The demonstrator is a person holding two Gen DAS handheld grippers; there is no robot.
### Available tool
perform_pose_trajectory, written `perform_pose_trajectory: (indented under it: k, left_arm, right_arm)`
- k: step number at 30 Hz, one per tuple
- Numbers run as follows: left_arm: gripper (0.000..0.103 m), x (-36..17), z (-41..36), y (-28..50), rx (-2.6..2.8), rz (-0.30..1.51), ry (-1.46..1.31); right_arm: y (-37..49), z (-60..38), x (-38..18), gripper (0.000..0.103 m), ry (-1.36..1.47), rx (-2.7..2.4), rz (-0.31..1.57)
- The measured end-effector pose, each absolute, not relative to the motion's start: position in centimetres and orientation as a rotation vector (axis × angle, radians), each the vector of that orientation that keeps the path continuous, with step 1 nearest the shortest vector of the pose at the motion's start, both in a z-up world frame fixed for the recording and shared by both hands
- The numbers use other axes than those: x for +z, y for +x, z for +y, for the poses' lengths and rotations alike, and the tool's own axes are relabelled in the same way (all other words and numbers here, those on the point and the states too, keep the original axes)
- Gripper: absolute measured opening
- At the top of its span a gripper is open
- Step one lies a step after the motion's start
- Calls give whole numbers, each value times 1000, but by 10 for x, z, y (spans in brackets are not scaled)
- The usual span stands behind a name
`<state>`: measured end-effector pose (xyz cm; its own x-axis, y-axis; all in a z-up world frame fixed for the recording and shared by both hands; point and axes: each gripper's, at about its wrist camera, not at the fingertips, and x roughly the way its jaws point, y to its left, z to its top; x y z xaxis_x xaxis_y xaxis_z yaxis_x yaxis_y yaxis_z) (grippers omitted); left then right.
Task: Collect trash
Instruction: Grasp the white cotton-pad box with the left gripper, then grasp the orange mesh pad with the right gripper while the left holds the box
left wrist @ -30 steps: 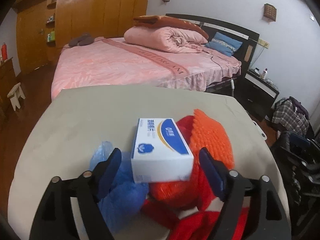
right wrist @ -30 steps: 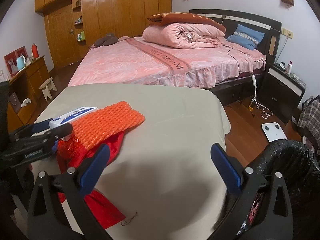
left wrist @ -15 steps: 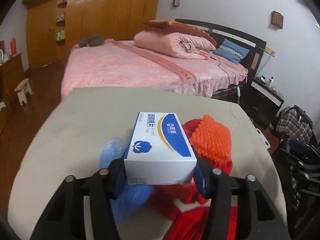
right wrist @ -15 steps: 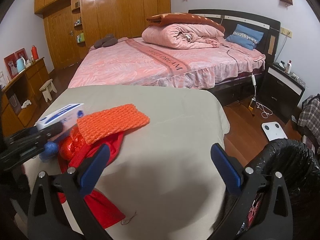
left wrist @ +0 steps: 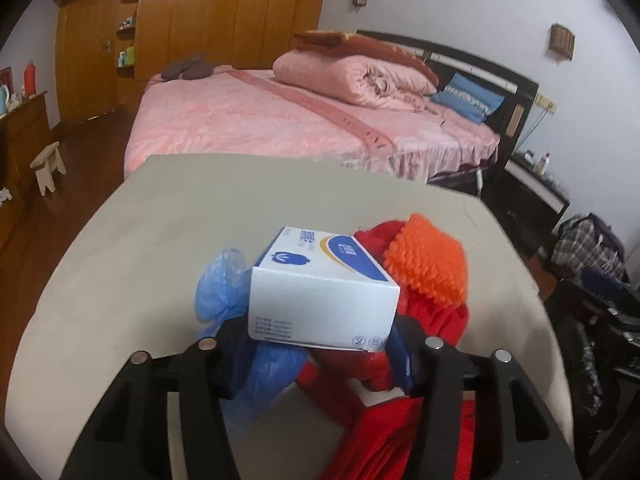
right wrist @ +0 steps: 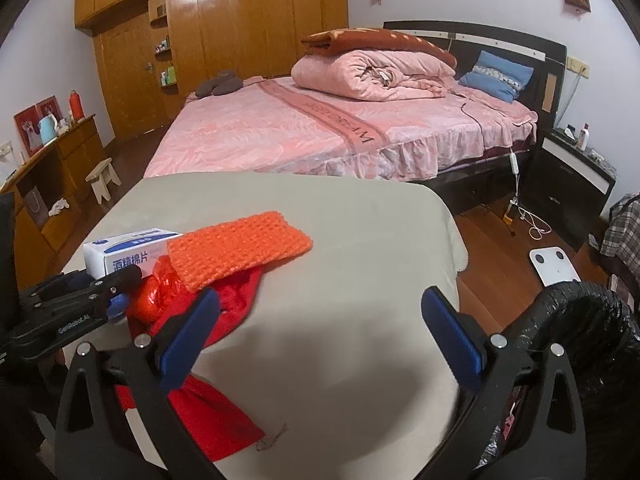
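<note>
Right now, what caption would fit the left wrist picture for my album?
Left gripper clamps a white and blue box above red and blue trash on the beige table.

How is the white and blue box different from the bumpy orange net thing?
The white and blue cardboard box is hard with flat, sharp-edged sides, while the orange foam mesh sleeve is soft, bumpy and lies flat. The box has printed writing; the sleeve is plain orange. The box is clamped in the left tool, but the sleeve rests loose on crumpled red plastic. Both are over the beige table.
</note>
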<state>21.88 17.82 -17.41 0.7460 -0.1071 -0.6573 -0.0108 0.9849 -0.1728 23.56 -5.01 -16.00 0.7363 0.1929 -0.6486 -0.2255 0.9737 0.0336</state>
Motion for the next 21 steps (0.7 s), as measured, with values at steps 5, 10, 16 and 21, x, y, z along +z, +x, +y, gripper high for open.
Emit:
perform_pose_trajectory:
  k: [5, 10, 16, 21]
  left_arm:
    - [55, -157, 189, 201, -31, 655, -171]
    - [55, -143, 201, 191, 18, 605, -148]
    - [55, -140, 220, 189, 63, 592, -160]
    - [55, -139, 233, 187, 83, 587, -175]
  right_arm:
    - [241, -38, -158, 98, -35, 262, 703]
    - [253, -18, -155, 98, -24, 293, 701]
    - [266, 14, -160, 97, -47, 346, 719]
    - [274, 37, -175, 88, -106, 390, 757]
